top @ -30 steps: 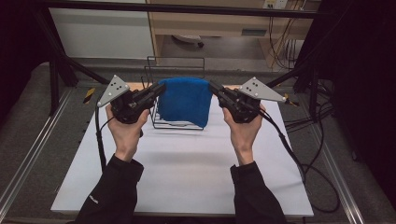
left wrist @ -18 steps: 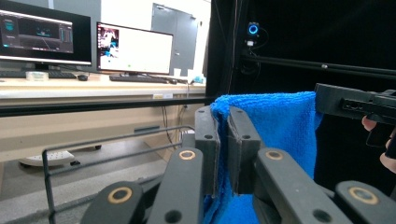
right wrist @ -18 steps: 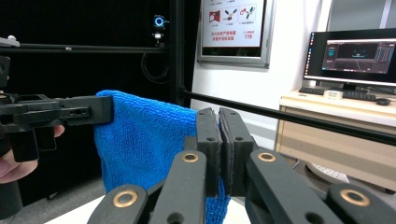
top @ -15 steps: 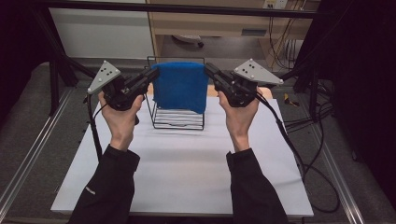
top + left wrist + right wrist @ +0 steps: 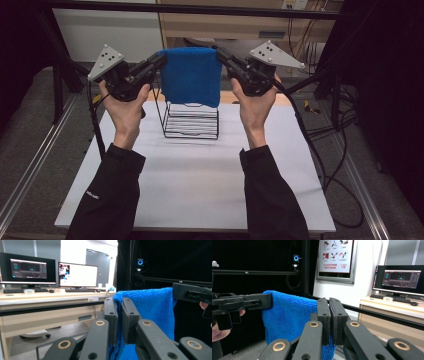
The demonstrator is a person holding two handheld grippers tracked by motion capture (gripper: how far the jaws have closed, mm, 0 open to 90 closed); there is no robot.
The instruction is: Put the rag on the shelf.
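Note:
A blue towel (image 5: 191, 76) hangs stretched between my two grippers, high above a black wire rack (image 5: 190, 120) on the white table (image 5: 200, 175). My left gripper (image 5: 161, 58) is shut on the towel's upper left corner, my right gripper (image 5: 219, 53) on its upper right corner. In the left gripper view the jaws pinch the blue towel (image 5: 147, 307) at its edge, left gripper (image 5: 119, 312), with the other gripper (image 5: 192, 292) holding the far corner. In the right gripper view the towel (image 5: 289, 315) runs from my right gripper (image 5: 329, 315) to the other gripper (image 5: 244, 302).
The wire rack stands at the back middle of the white table, under the towel. Black frame bars (image 5: 200, 9) cross above the table's far side. Cables (image 5: 325, 150) trail along the right. Desks with monitors (image 5: 52, 272) stand beyond.
Both hands have risen, lifting the blue towel from just over the wire rack to well above it. The towel stays stretched between the shut jaws.

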